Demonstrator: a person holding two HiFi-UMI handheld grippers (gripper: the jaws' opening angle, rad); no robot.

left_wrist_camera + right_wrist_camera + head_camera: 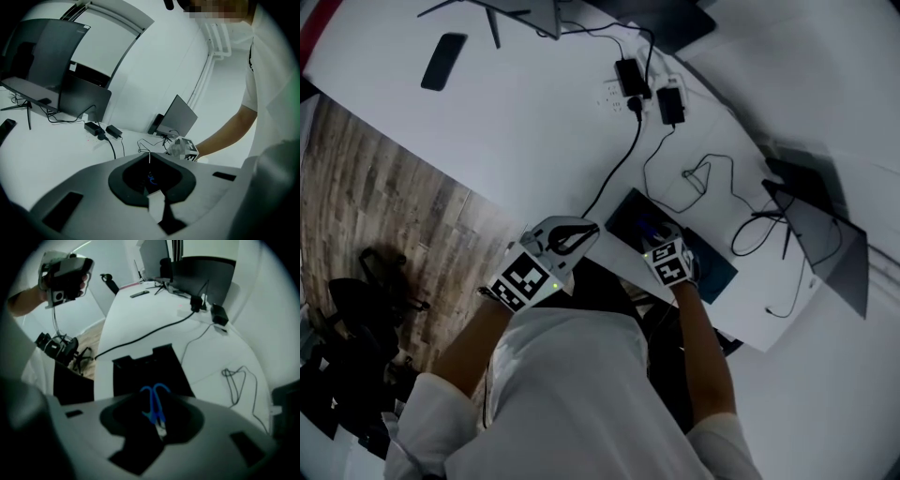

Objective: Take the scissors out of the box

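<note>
White table (pixel 534 122), right gripper (pixel 160 426) pinching blue scissors (pixel 153 401) over box (pixel 140 369); left gripper (pixel 150 159) pressed together

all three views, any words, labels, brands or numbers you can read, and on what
No readable text in any view.
Left marker cube, right marker cube: square patterns only, no letters.
Power adapters, phone, scissors: no print legible, too small or blurred.

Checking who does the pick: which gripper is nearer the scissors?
Right. The right gripper has the scissors between its fingers, at the box; the left gripper is held up off to the side, well clear of both.
</note>
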